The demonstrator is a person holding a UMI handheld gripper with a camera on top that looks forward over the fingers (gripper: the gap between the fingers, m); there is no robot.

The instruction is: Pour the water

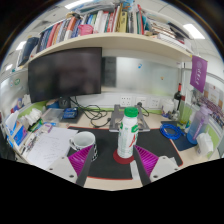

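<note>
A white bottle (pixel 127 135) with a green cap and a red and green label stands upright on a red round base (pixel 124 158), on a black mat (pixel 108 168). My gripper (pixel 118 163) is open. The bottle stands between the fingertips, nearer the right pad (pixel 155 160), with a clear gap to the left pad (pixel 82 158). Just behind the left finger, to the left of the bottle, a white cup (pixel 84 141) with a dark band sits on the desk.
A dark monitor (pixel 65 72) stands at the back left under a shelf of books (pixel 100 22). Cables and small items crowd the desk behind the bottle. To the right are a blue tray (pixel 172 131) and a clear bottle (pixel 195 125).
</note>
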